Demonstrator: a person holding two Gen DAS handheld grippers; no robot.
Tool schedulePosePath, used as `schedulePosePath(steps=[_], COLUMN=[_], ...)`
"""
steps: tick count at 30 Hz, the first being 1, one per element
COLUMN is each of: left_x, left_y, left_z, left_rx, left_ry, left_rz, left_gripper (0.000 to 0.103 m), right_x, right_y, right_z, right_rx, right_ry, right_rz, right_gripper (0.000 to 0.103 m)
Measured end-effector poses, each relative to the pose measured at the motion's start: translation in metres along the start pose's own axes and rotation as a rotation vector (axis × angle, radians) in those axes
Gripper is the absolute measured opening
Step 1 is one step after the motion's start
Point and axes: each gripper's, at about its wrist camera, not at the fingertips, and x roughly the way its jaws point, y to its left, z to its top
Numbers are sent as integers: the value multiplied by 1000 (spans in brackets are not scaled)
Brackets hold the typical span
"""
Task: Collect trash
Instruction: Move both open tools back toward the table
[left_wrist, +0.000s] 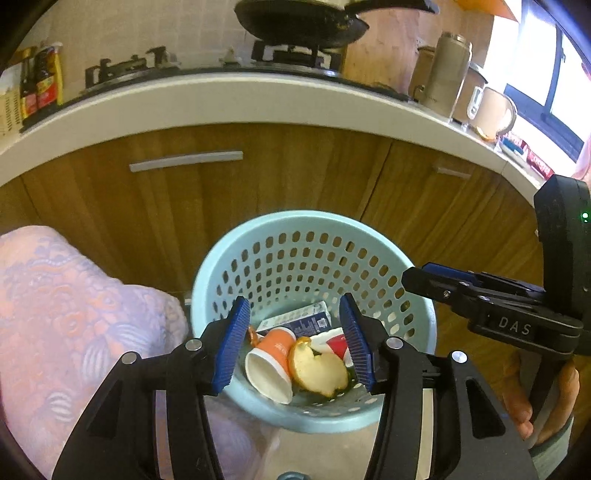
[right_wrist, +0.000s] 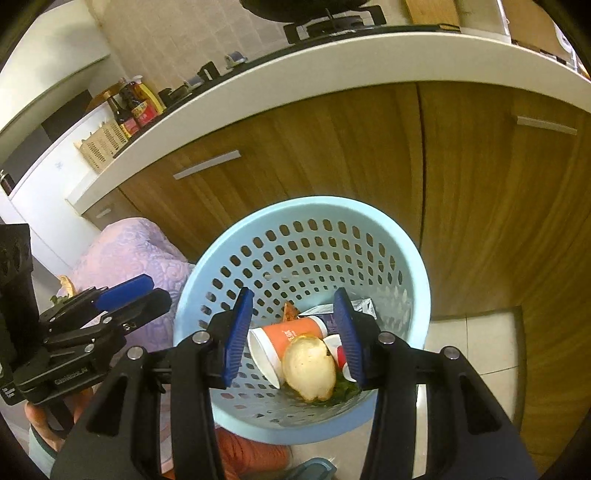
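Observation:
A light blue perforated basket (left_wrist: 317, 236) stands on the floor by the wooden cabinets; it also shows in the right wrist view (right_wrist: 306, 214). Inside lie an orange paper cup (left_wrist: 271, 363) (right_wrist: 284, 341), a pale fruit peel (left_wrist: 319, 367) (right_wrist: 308, 363), a blue carton (left_wrist: 299, 319), a red-and-white cup (left_wrist: 338, 343) and green scraps. My left gripper (left_wrist: 295, 345) is open and empty above the basket. My right gripper (right_wrist: 293, 338) is open and empty above it too; it shows from the side in the left wrist view (left_wrist: 432, 277).
A purple patterned cloth (left_wrist: 66, 325) (right_wrist: 133, 251) lies left of the basket. Wooden cabinet doors (left_wrist: 221, 192) and a white countertop (left_wrist: 258, 99) stand behind. On the counter are a stove with a black pan (left_wrist: 303, 18), sauce bottles (left_wrist: 40, 85) and a flask (left_wrist: 448, 74).

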Motion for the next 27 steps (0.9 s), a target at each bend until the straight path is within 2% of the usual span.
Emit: schedulePosePath(steps=[6, 14, 24, 27], left_x=[-38, -103, -191, -212], left_y=[12, 47, 133, 163], left_z=[-9, -34, -67, -82], left_rx=[-24, -89, -220, -268], left_ry=[-63, -155, -256, -278], left_rz=[16, 96, 250, 310], left_gripper=[52, 53, 55, 60], right_x=[-9, -6, 3, 11], right_y=[31, 99, 208, 243], right_z=[0, -6, -11, -13], right_rx=[-57, -172, -347, -389], right_ry=[-19, -11, -28, -45], right_rz=[31, 99, 214, 270], right_gripper=[42, 42, 42, 42])
